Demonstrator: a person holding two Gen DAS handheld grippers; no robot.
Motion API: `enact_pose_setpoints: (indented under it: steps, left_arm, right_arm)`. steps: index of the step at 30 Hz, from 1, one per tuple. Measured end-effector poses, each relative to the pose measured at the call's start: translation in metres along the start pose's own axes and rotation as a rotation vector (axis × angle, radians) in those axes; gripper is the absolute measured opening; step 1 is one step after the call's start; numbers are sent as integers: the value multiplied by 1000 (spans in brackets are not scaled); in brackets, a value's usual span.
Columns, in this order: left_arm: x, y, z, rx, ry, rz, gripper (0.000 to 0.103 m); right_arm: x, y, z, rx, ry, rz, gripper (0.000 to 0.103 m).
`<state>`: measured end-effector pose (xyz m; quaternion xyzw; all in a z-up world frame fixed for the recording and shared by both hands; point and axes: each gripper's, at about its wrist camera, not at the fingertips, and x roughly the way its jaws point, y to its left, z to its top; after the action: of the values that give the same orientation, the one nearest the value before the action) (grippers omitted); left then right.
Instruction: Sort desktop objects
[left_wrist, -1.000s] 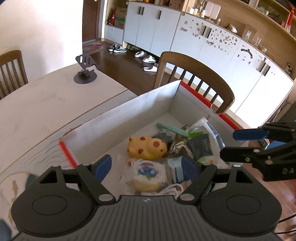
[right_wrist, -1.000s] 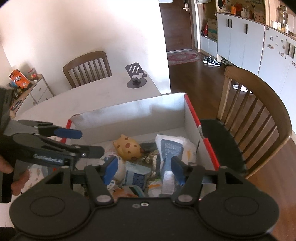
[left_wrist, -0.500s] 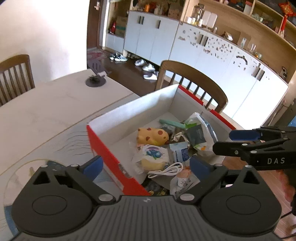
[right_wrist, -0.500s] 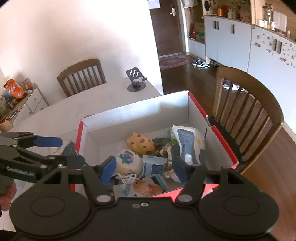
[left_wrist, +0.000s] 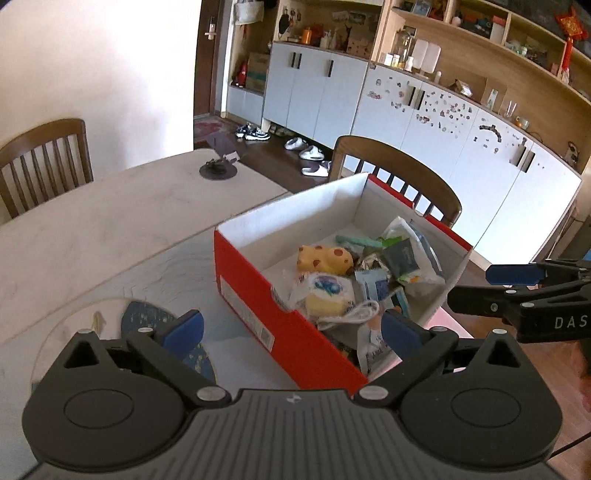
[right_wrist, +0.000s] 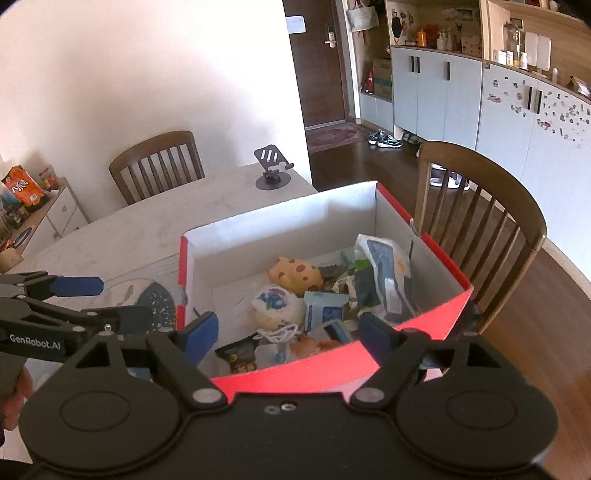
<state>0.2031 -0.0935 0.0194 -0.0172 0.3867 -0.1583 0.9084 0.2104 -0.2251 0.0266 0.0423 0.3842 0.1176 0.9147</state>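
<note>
Table (left_wrist: 92, 229) carries a red box (left_wrist: 280, 325), open top, long axis running away from both cameras toward the chair (right_wrist: 491, 192). The box is full: yellow spotted toy (right_wrist: 295, 275) mid-box, round wrapped bun (right_wrist: 275, 308) just in front of it, white pouch (right_wrist: 384, 266) leaning on the right wall, coiled white cable (right_wrist: 280, 334) and flat packets near the close end. A dark blue mat (left_wrist: 147, 317) lies flat on the table left of the box, just beside its red side.

Left gripper (left_wrist: 291, 332): jaws wide apart, have just been opening, nothing clamped; the box's near corner sits between them. Right gripper (right_wrist: 288, 332): jaws apart, just been opening too, empty, straddling the near wall.

Both sit behind the near end, pointing down into the box. The box looks packed, so sorting is probably finished; if the mat goes next, the left gripper is nearer.
</note>
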Motion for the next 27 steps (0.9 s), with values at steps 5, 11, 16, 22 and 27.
enact_pose_setpoints:
  steps: [5,11,16,22,27]
  left_arm:
    - [-9,2,-15,-25,13,0,103]
    - [-20,-2,-23,-6,11,9,103]
    - [-26,-9,-26,13,2,17,103]
    - [-26,-13,-27,16,6,4,103]
    - [-24,-17,-30,30,11,3,103]
  right_arm:
    - [-9,7,-11,4,-23,-17,85]
    - [-18,16,-25,7,-57,-29,87]
    - [-25,23,-33,-1,-72,-43,87]
    - [-29,21,-38,8,-76,-70,87]
    - [-29,19,-40,17,-69,-77,87]
